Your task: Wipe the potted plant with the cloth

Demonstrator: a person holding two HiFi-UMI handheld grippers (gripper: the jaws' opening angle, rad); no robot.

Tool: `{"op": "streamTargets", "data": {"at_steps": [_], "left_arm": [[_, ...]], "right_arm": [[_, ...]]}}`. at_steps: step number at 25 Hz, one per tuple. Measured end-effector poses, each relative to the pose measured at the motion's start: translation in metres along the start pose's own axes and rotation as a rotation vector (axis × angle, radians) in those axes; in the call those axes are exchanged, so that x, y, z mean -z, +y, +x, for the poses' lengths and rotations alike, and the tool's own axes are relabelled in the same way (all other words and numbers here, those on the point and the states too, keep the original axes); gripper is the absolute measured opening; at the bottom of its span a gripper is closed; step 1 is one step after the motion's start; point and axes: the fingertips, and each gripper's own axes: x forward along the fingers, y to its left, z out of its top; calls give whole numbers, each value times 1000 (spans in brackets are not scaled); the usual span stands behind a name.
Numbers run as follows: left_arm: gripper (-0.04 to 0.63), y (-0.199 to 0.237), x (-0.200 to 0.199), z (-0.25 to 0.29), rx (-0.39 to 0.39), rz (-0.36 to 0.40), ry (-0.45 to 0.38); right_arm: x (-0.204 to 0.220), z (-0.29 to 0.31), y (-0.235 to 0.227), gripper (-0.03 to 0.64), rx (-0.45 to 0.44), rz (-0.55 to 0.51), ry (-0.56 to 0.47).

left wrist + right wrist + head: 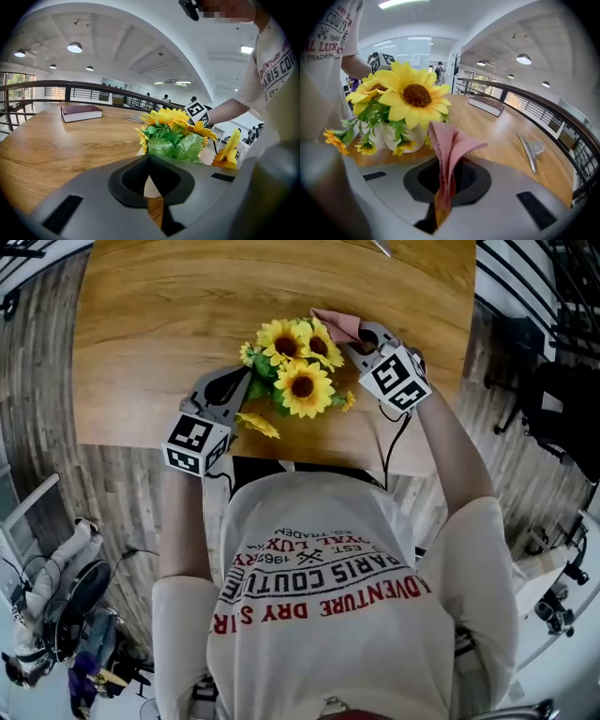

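Pink cloth pinched in the closed jaws of the right gripper, its folded tip close beside the sunflowers of the potted plant at the near edge of the wooden table. Left gripper closed on nothing, near the pot. Wiping judged barely begun; blooms, leaves and pot left to do.

This looks like a big open office or study hall. A long wooden counter stands next to a dark railing that curves around its far side. The white ceiling is high and has round lights. A book lies on the far part of the counter. Far off, a few people stand in a bright room. The floor is made of grey wood planks.
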Motion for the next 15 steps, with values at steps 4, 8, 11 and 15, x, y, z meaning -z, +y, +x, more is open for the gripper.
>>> {"op": "streamTargets", "data": {"at_steps": [4,8,11,15], "left_arm": [[15,1,0,-1,-24,-23,-4],[15,2,0,-2,-51,-54,-15],[15,3,-1,-3,-69,-65,-20],[15,4,-1,-2,-84,-80,-23]], "right_arm": [[-10,22,2,34,-119,-47,-12],[-22,34,19,34,-253,-66,-45],[-21,40,36,34,-334,-75,-55],[-27,46,54,34,-387,-104,-83]]}}
